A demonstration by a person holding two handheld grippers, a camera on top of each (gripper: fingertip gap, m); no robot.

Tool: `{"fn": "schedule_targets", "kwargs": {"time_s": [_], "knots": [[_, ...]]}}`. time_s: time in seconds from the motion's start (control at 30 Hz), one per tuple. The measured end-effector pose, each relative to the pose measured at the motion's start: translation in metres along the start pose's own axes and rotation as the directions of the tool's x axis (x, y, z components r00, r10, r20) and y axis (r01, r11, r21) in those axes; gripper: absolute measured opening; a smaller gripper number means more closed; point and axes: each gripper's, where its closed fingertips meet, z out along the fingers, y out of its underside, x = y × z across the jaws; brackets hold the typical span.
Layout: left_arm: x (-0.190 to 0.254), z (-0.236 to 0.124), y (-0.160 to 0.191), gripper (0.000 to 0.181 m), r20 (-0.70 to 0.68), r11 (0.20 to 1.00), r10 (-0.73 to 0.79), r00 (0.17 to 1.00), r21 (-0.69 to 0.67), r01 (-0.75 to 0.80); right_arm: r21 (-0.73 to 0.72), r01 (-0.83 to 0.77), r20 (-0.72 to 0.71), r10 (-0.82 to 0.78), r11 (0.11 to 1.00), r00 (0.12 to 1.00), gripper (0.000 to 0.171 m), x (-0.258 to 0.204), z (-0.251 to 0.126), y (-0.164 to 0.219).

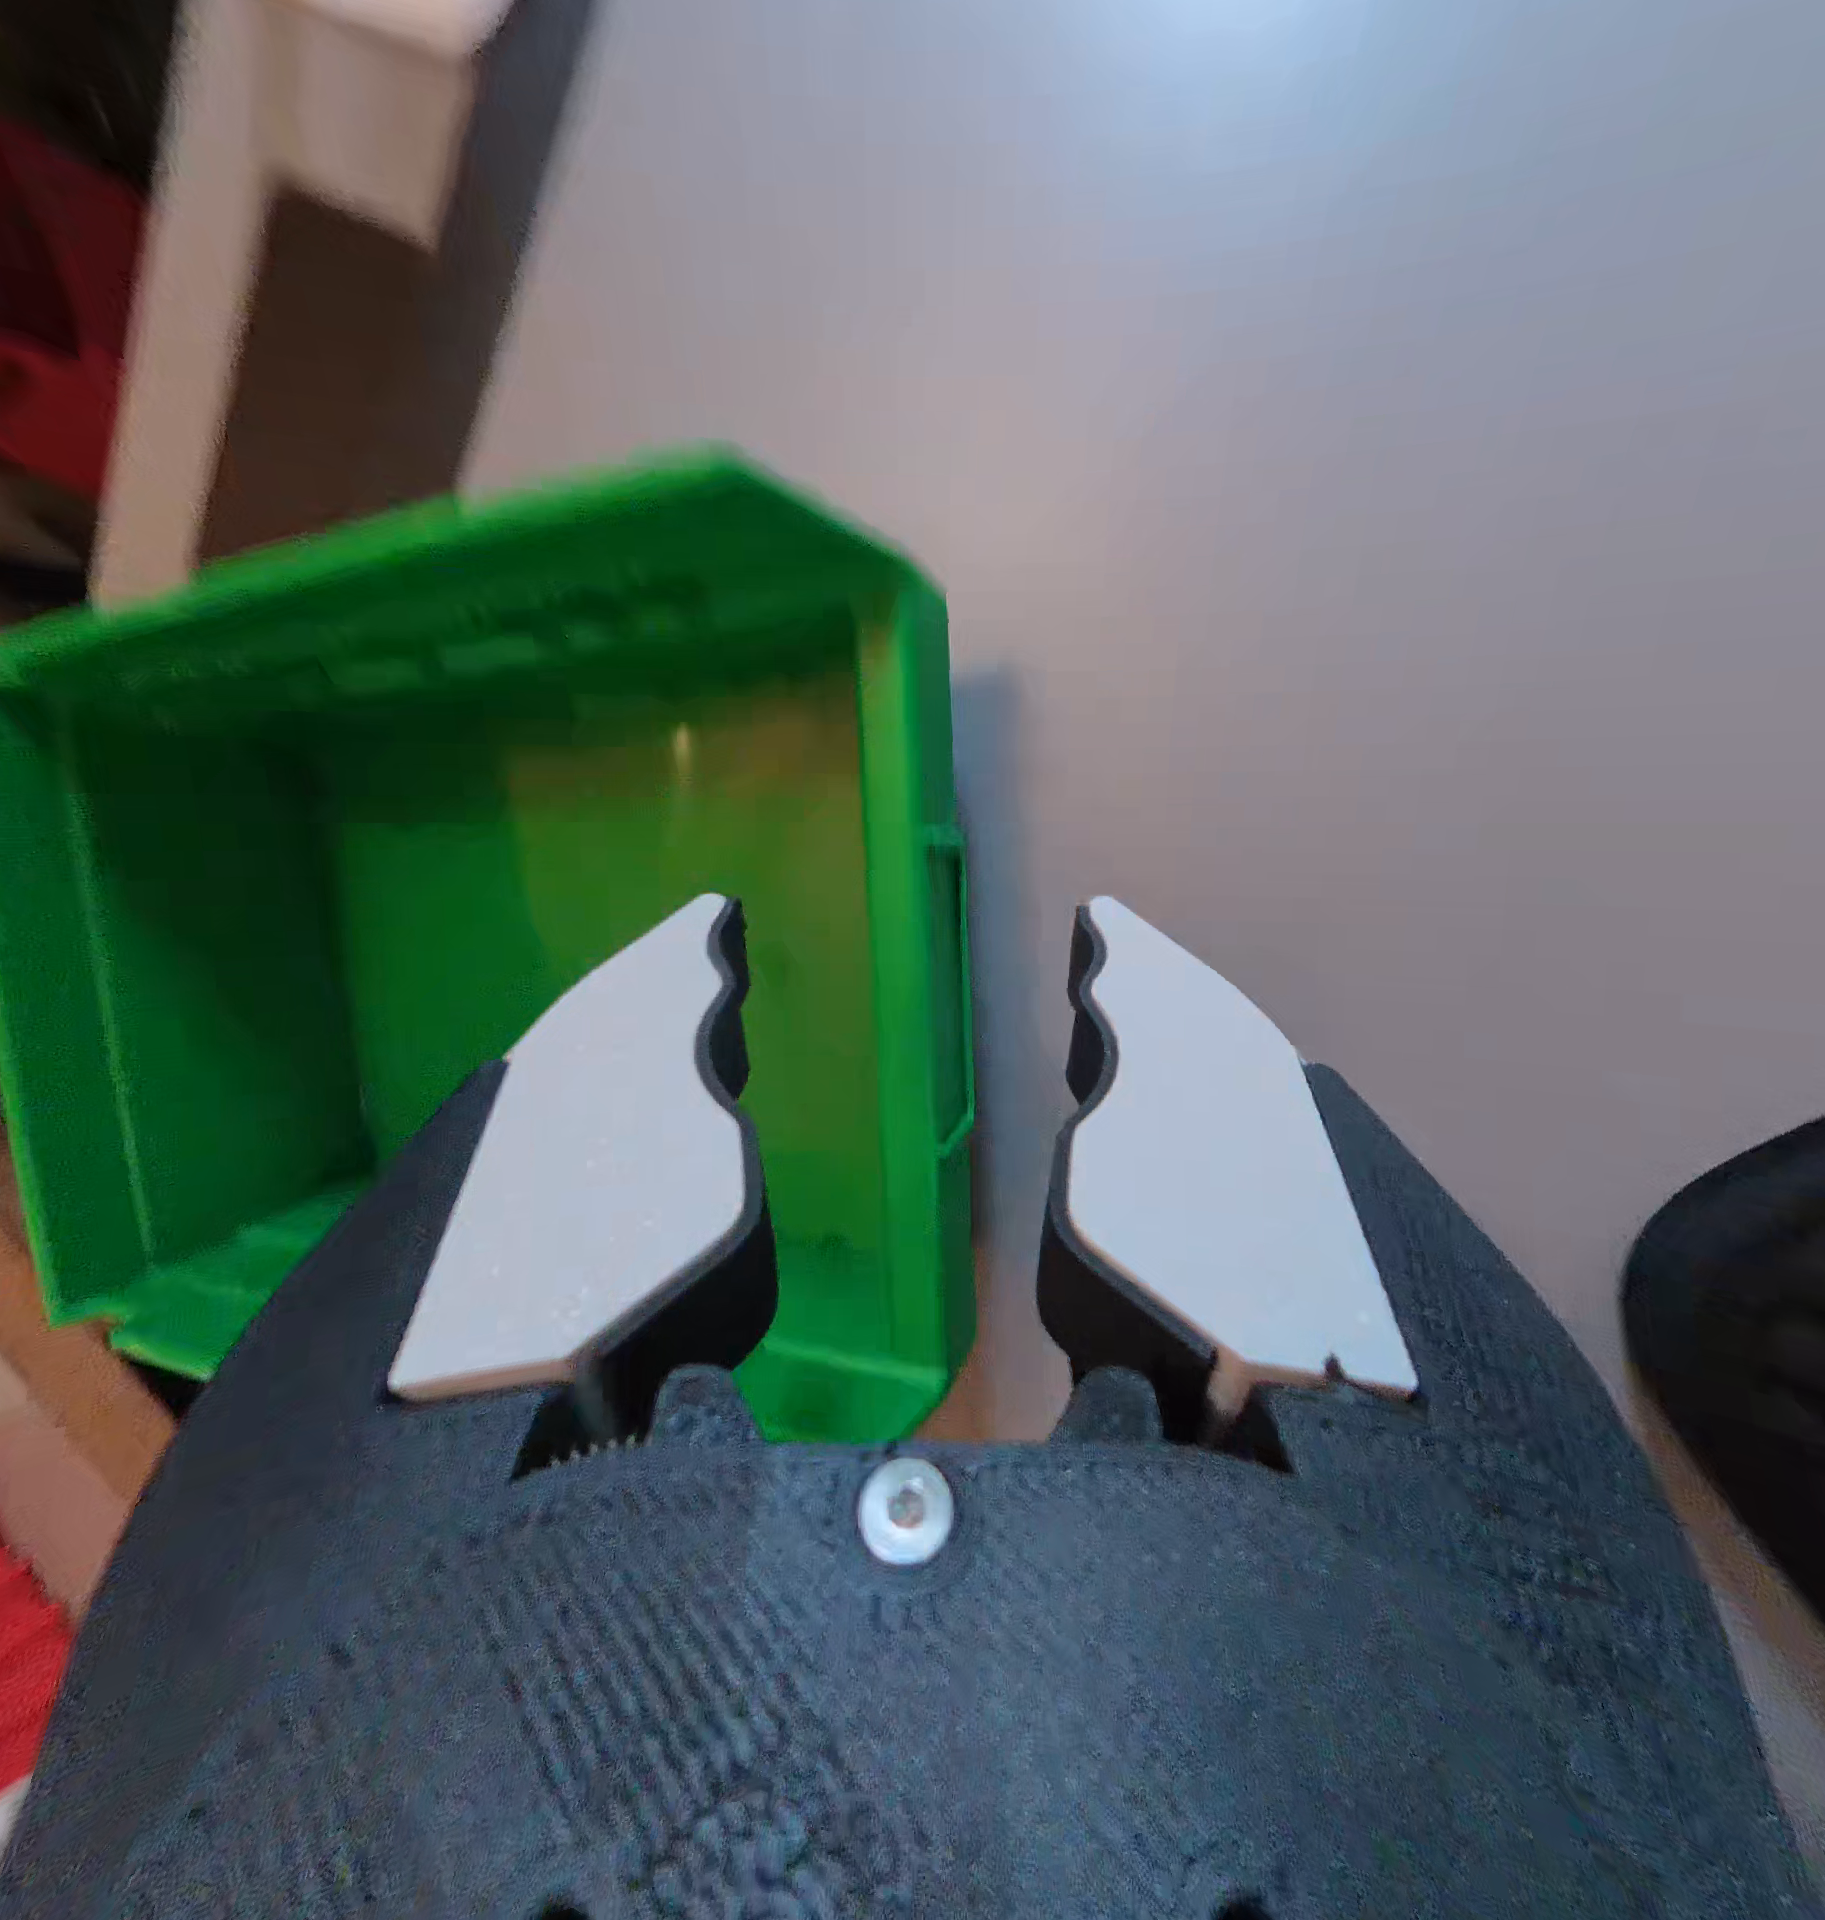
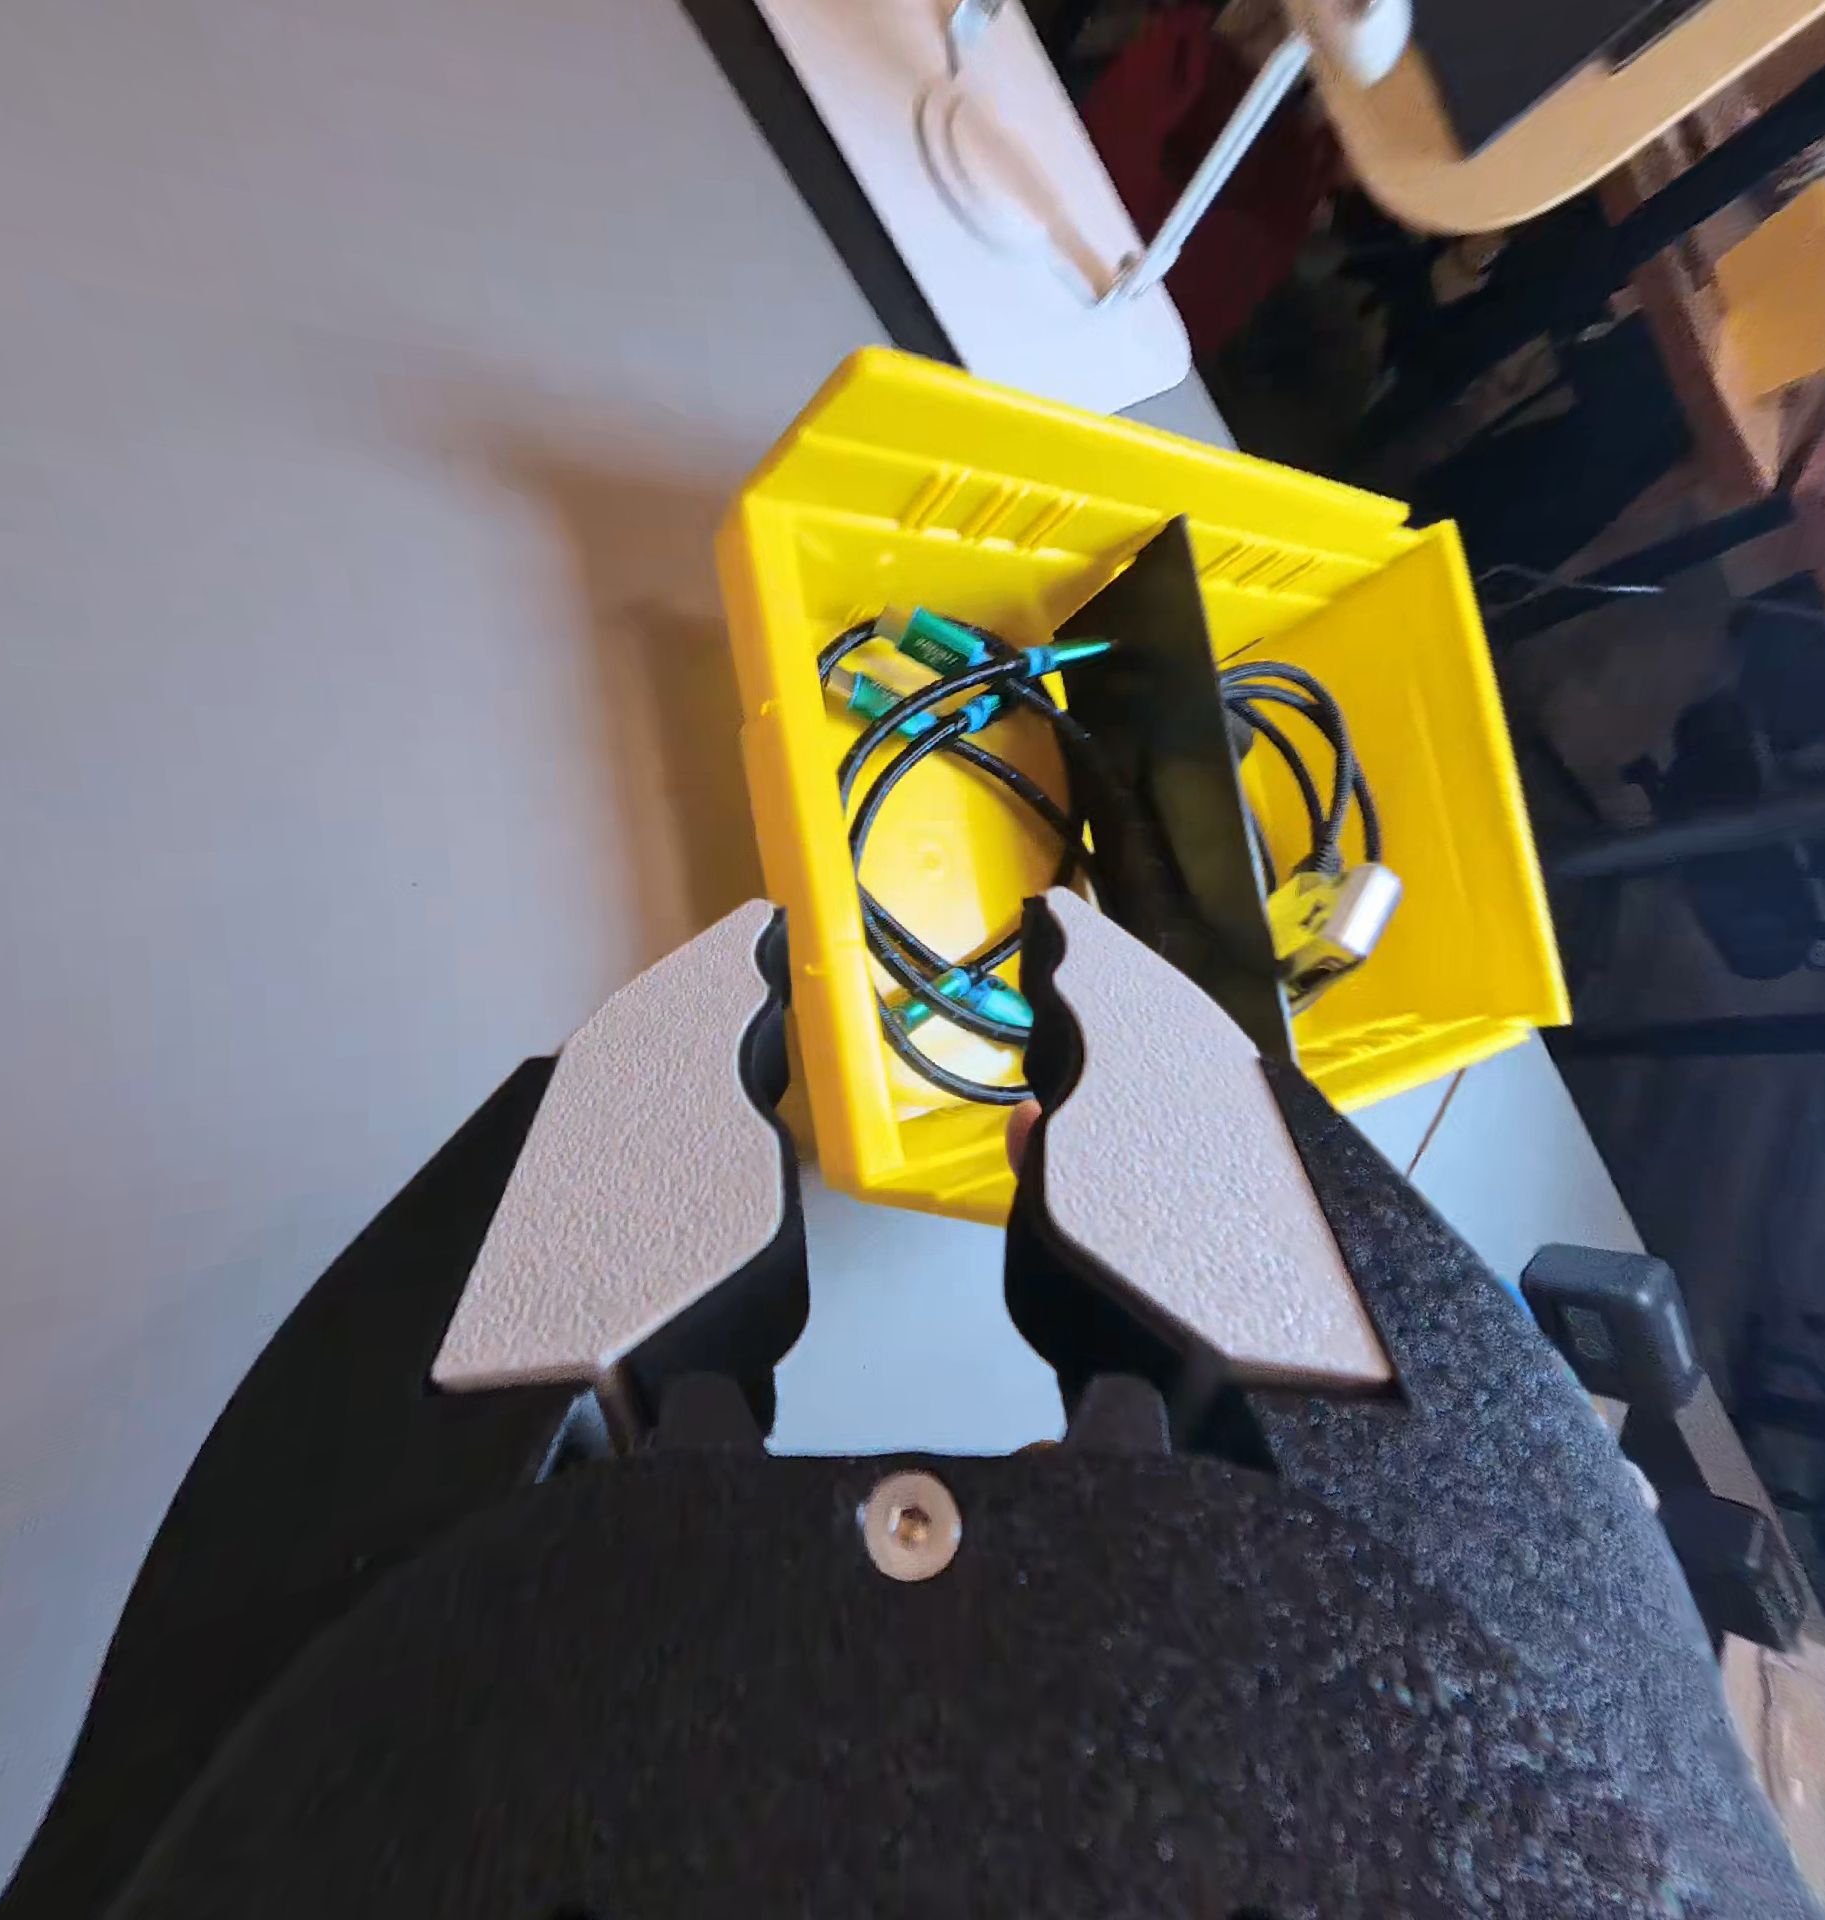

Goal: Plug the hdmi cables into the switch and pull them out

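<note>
White table (image 2: 264, 520) – one yellow bin (image 2: 1448, 748), one green bin (image 1: 212, 831); both tongs gape.

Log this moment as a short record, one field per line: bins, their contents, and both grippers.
green bin: empty, on the white table
yellow bin: split by a black divider
left compartment: black cables with green plugs
right compartment: black cable with silver plug
left gripper: open, holding nothing, above the green bin's edge
right gripper: open, holding nothing, over the yellow bin
switch: not in view
</note>
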Motion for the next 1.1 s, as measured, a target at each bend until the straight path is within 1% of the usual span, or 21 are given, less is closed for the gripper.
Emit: {"fn": "schedule_targets", "kwargs": {"time_s": [0.03, 0.07, 0.13, 0.17, 0.2, 0.27, 0.3, 0.33, 0.37, 0.4, 0.47, 0.63, 0.73, 0.83, 0.9, 0.97, 1.0, 1.03, 1.07, 1.1], "knots": [[0.003, 0.01, 0.017, 0.06, 0.004, 0.998, 0.009, 1.0, -0.068, -0.008, -0.041, 0.026, 0.016, -0.026, 0.999, 1.0, 0.043, -0.007, 0.011, 0.003], [0.004, 0.02, 0.031, 0.06, 0.017, 0.991, 0.023, 1.0, -0.131, -0.021, -0.082, 0.047, 0.046, -0.043, 0.996, 0.998, 0.044, -0.016, 0.023, 0.006], [-0.001, 0.035, 0.058, 0.055, 0.084, 0.956, 0.104, 0.991, -0.283, -0.076, -0.144, 0.092, 0.082, -0.081, 0.985, 0.993, 0.044, -0.028, 0.046, 0.008], [-0.004, 0.04, 0.068, 0.051, 0.105, 0.932, 0.149, 0.983, -0.347, -0.104, -0.178, 0.127, 0.085, -0.113, 0.976, 0.99, 0.044, -0.031, 0.057, 0.01], [-0.005, 0.045, 0.073, 0.046, 0.111, 0.916, 0.177, 0.978, -0.381, -0.123, -0.208, 0.16, 0.085, -0.145, 0.965, 0.986, 0.045, -0.031, 0.069, 0.011], [-0.002, 0.055, 0.072, 0.033, 0.086, 0.909, 0.203, 0.975, -0.386, -0.156, -0.255, 0.197, 0.09, -0.18, 0.947, 0.98, 0.044, -0.029, 0.09, 0.015], [-0.003, 0.058, 0.068, 0.033, 0.087, 0.907, 0.228, 0.97, -0.382, -0.179, -0.275, 0.214, 0.106, -0.191, 0.937, 0.976, 0.038, -0.029, 0.099, 0.018], [-0.001, 0.059, 0.063, 0.034, 0.078, 0.909, 0.248, 0.966, -0.363, -0.205, -0.275, 0.244, 0.145, -0.211, 0.93, 0.967, 0.027, -0.033, 0.105, 0.019], [0.003, 0.061, 0.055, 0.034, 0.057, 0.918, 0.256, 0.965, -0.327, -0.224, -0.253, 0.264, 0.154, -0.231, 0.931, 0.961, 0.026, -0.033, 0.108, 0.015], [0.009, 0.063, 0.047, 0.034, 0.038, 0.929, 0.251, 0.967, -0.292, -0.229, -0.252, 0.283, 0.153, -0.251, 0.925, 0.956, 0.026, -0.033, 0.108, 0.012], [0.017, 0.064, 0.036, 0.035, 0.045, 0.918, 0.303, 0.952, -0.282, -0.279, -0.255, 0.35, 0.162, -0.317, 0.901, 0.934, 0.026, -0.041, 0.104, 0.012], [0.053, 0.067, -0.006, 0.035, 0.012, 0.887, 0.43, 0.903, -0.191, -0.42, -0.131, 0.414, 0.22, -0.38, 0.901, 0.898, 0.027, -0.097, 0.072, -0.001], [0.075, 0.071, -0.036, 0.036, 0.006, 0.853, 0.509, 0.861, -0.141, -0.503, -0.049, 0.462, 0.201, -0.445, 0.885, 0.873, 0.027, -0.133, 0.05, -0.01], [0.093, 0.074, -0.065, 0.038, 0.031, 0.792, 0.61, 0.792, -0.068, -0.607, 0.024, 0.486, 0.155, -0.484, 0.874, 0.861, 0.027, -0.161, 0.028, -0.014], [0.101, 0.074, -0.078, 0.039, 0.065, 0.76, 0.65, 0.757, -0.019, -0.65, 0.09, 0.451, 0.066, -0.457, 0.888, 0.887, 0.025, -0.168, 0.007, -0.023], [0.102, 0.069, -0.083, 0.046, 0.108, 0.773, 0.632, 0.768, -0.007, -0.635, 0.189, 0.349, 0.014, -0.358, 0.918, 0.934, 0.03, -0.169, -0.025, -0.033], [0.103, 0.064, -0.085, 0.047, 0.123, 0.797, 0.598, 0.792, 0.019, -0.604, 0.247, 0.261, 0.003, -0.271, 0.933, 0.963, 0.031, -0.167, -0.043, -0.037], [0.109, 0.055, -0.09, 0.046, 0.133, 0.822, 0.551, 0.824, 0.085, -0.563, 0.302, 0.147, 0.002, -0.155, 0.942, 0.988, 0.031, -0.161, -0.061, -0.038], [0.119, 0.044, -0.098, 0.044, 0.126, 0.845, 0.485, 0.865, 0.186, -0.501, 0.351, 0.018, -0.003, -0.018, 0.936, 1.0, 0.03, -0.151, -0.077, -0.035], [0.132, 0.031, -0.109, 0.041, 0.098, 0.863, 0.398, 0.912, 0.296, -0.409, 0.388, -0.105, -0.016, 0.121, 0.916, 0.993, 0.03, -0.138, -0.089, -0.026]]}}
